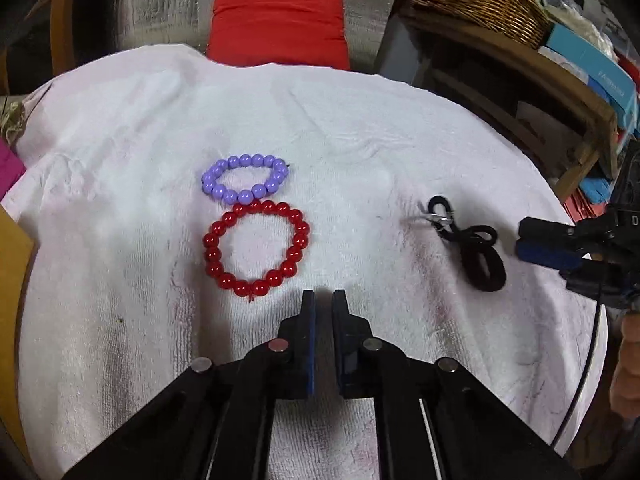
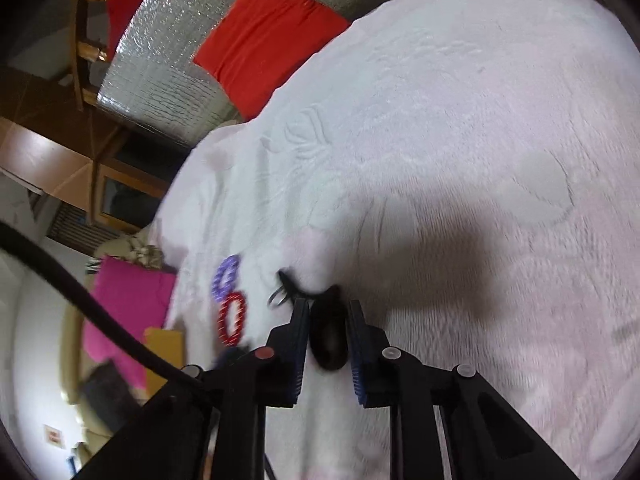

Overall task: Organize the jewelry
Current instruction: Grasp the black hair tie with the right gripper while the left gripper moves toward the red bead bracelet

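A purple bead bracelet [image 1: 244,179] and a red bead bracelet [image 1: 256,250] lie touching on the white towel [image 1: 120,200]. To their right lies a black cord piece with a metal clasp [image 1: 440,216] and a thick black loop [image 1: 484,268]. My left gripper [image 1: 323,294] hovers just right of the red bracelet's near edge, shut, with nothing between its fingers. My right gripper [image 2: 328,304] has the black loop [image 2: 328,336] filling the gap between its blue pads [image 2: 356,360], which seem to press its sides. In the left wrist view the right gripper [image 1: 520,238] stands at the loop's right edge.
A red cushion [image 1: 278,20] lies beyond the towel's far edge. At the far right stand a wicker basket [image 1: 480,0] on a wooden shelf [image 1: 560,80] and blue boxes [image 1: 592,64]. A pink cloth [image 2: 128,312] and brown card [image 2: 164,352] lie off the towel's left side.
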`<action>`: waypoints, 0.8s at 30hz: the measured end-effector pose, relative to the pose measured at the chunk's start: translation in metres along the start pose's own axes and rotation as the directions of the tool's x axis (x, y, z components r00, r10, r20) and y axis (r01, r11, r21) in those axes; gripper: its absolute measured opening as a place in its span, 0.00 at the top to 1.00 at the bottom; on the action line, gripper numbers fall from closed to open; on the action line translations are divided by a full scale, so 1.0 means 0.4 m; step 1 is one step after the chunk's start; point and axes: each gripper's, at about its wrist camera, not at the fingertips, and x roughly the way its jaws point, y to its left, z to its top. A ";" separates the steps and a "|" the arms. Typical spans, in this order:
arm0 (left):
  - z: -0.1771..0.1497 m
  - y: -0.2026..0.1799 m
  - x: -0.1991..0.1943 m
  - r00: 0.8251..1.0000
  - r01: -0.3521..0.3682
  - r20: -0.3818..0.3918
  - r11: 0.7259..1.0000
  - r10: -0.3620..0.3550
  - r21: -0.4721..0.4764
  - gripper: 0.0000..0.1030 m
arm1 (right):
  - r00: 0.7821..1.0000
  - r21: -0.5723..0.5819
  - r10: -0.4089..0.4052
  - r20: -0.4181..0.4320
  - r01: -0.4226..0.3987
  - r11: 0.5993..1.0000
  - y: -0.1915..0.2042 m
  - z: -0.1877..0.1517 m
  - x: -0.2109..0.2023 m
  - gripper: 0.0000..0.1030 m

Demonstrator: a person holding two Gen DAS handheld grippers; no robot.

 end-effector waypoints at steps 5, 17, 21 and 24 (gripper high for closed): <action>-0.011 0.015 -0.016 0.997 0.064 -0.032 0.998 -0.065 -0.022 0.96 | 0.998 -0.007 -0.044 0.042 0.044 0.999 -0.001 -0.007 -0.046 0.77; -0.006 0.112 -0.105 0.998 0.033 0.052 0.996 -0.029 -0.078 0.96 | 0.976 -0.198 -0.212 0.055 0.219 0.956 0.069 -0.033 0.050 0.71; -0.005 0.125 -0.110 0.997 0.050 0.068 0.994 -0.044 -0.093 0.96 | 0.931 -0.343 -0.350 0.102 0.363 0.866 0.119 -0.071 0.094 0.91; 0.006 0.109 -0.102 0.996 0.049 0.077 0.995 -0.043 -0.082 0.95 | 0.936 -0.338 -0.334 0.116 0.353 0.872 0.131 -0.077 0.071 0.92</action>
